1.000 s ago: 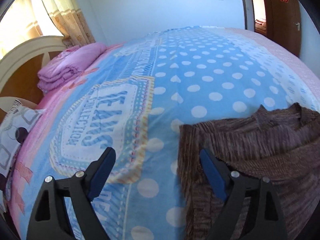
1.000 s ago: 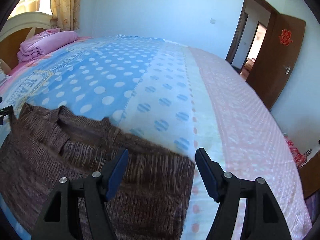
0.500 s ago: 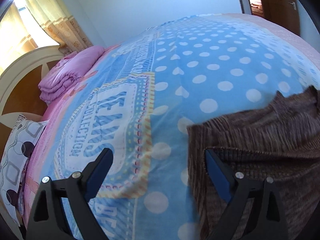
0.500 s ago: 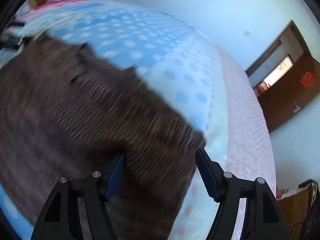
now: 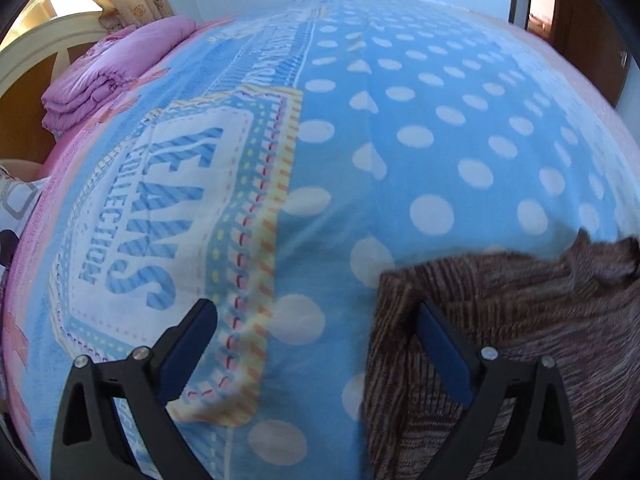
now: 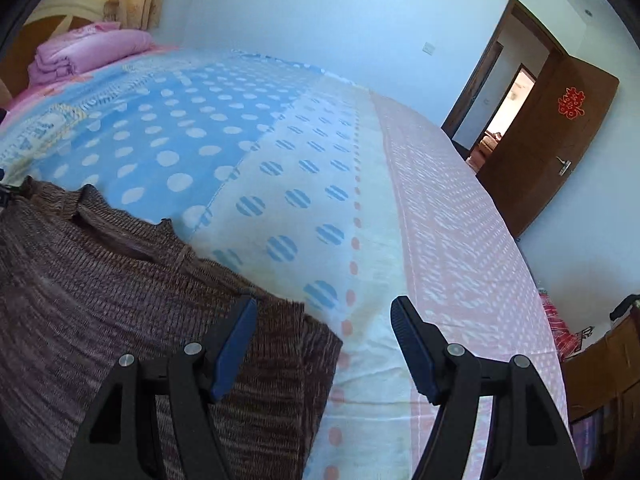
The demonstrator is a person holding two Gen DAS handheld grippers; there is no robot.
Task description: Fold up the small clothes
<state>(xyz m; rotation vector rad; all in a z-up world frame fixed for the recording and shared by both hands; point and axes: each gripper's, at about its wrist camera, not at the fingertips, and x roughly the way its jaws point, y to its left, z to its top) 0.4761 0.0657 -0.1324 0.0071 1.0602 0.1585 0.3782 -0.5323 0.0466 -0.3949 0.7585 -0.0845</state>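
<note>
The blanket (image 5: 168, 216) reads "JEANS COLLECTION"; door (image 6: 568, 128) bears a red character

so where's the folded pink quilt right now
The folded pink quilt sits at the far left end of the bed, against the headboard by the curtain; both wrist views show it upper left.

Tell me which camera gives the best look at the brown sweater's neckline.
The right wrist view. There the brown sweater lies spread on the bedspread with its neckline showing as a slit. The left wrist view catches only one side edge and a corner, with the collar area bunched near the frame's right edge.
</note>
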